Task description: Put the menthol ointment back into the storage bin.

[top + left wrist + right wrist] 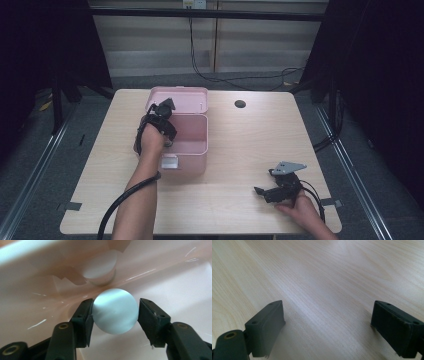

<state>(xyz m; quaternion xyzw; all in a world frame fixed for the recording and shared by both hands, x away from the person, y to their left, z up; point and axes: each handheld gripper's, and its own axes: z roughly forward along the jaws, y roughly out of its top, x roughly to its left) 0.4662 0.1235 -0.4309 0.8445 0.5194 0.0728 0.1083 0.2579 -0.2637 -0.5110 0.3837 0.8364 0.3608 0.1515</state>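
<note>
Seen from the high view, the left gripper (pixel 161 116) reaches down into an open pink box (pixel 192 150) standing at the left-centre of the pale wooden tabletop (pixel 240 150), its lid tipped up at the far side, while the right gripper (pixel 276 189) rests low near the front right edge, well apart from the box. In the left gripper view, a pale blue ball (pixel 115 311), smooth and matte with a soft sheen across its top, sits on the glossy pink floor of the box between the two black jaws; the left pad appears to touch it, the right pad stands just clear (a thin gap shows), so the hold is released. A white, round-topped cylinder (pixel 101 267) stands just behind the ball. In the right gripper view, the jaws are spread wide over bare wood grain, holding nothing.
</note>
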